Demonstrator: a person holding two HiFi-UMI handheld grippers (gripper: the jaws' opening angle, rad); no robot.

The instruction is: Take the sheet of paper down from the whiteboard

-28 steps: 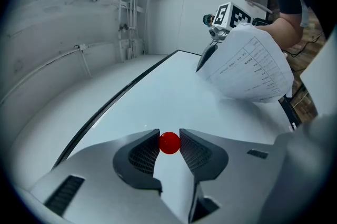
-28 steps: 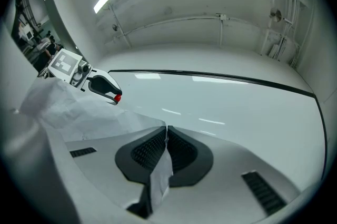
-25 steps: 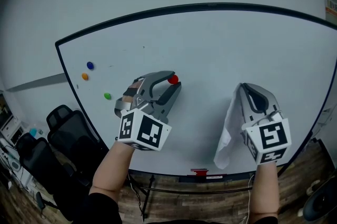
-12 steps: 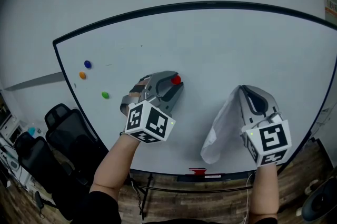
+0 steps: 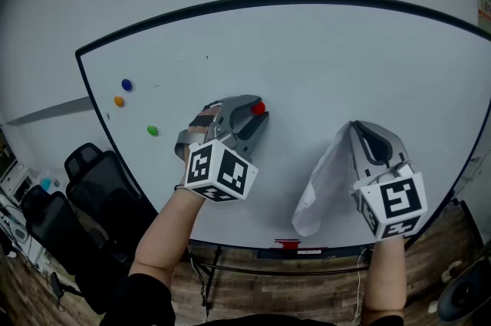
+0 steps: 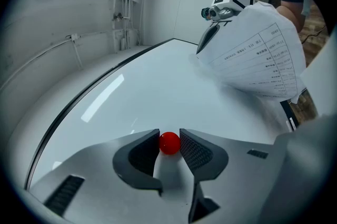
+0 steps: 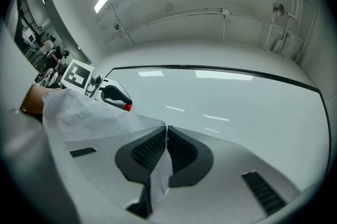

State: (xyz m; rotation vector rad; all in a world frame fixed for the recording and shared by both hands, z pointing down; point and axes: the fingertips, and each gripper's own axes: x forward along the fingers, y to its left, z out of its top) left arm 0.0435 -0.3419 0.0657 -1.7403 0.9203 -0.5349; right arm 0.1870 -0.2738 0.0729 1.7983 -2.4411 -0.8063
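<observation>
The right gripper [image 7: 166,132] fingers pinch paper [image 5: 322,186] — left gripper [image 6: 169,135] fingers clamp a red magnet [image 6: 169,144].

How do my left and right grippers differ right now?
The left gripper is clamped on a small red magnet, fingers apart; the right gripper pinches the sheet of paper, fingers nearly together. The magnet sits at the left fingertips; the paper hangs loose beside the right gripper. Both hold something by the whiteboard.

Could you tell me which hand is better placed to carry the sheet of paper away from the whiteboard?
Right. The right tongs are shut on the sheet of paper, which hangs from them before the whiteboard; the left tongs hold the red magnet.
</observation>
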